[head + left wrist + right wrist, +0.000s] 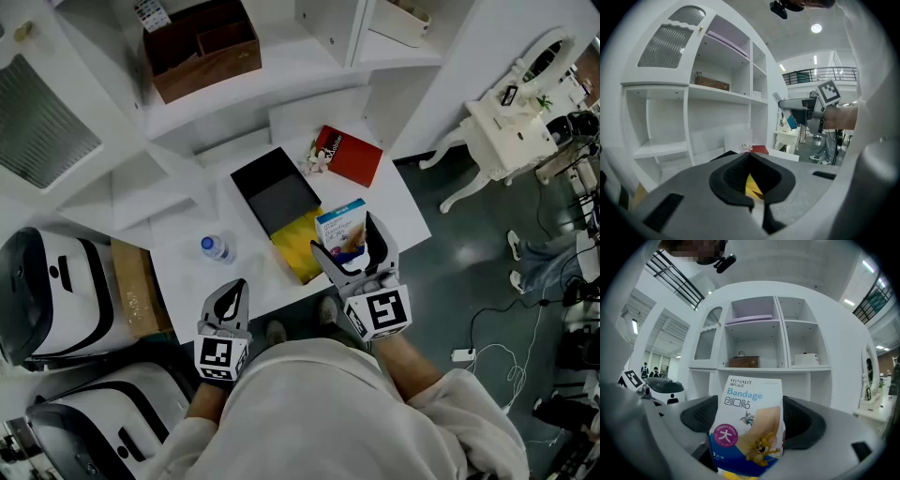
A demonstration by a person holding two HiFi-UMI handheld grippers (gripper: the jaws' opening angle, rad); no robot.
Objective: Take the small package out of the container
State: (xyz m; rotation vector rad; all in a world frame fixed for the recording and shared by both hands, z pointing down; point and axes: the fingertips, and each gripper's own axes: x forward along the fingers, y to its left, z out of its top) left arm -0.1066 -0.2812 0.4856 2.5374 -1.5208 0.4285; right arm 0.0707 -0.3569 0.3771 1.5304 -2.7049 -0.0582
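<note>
Lab hall: mock-home shelving (309, 47), cables (506, 352) across the floor (469, 244)

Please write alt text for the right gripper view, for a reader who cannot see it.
The right gripper holds an upright bandage package, white and blue with a cartoon print, between its two dark pads. Behind it stands a white shelf unit with a brown wooden box on one shelf.

We look steeply down from the head on the table (183, 277), left gripper (233, 287) and right gripper (345, 236). Each gripper camera sits close behind its jaws, the right one nearly against the small package (750, 423), facing the shelf unit (719, 96); all views share its brown box (711, 84).
</note>
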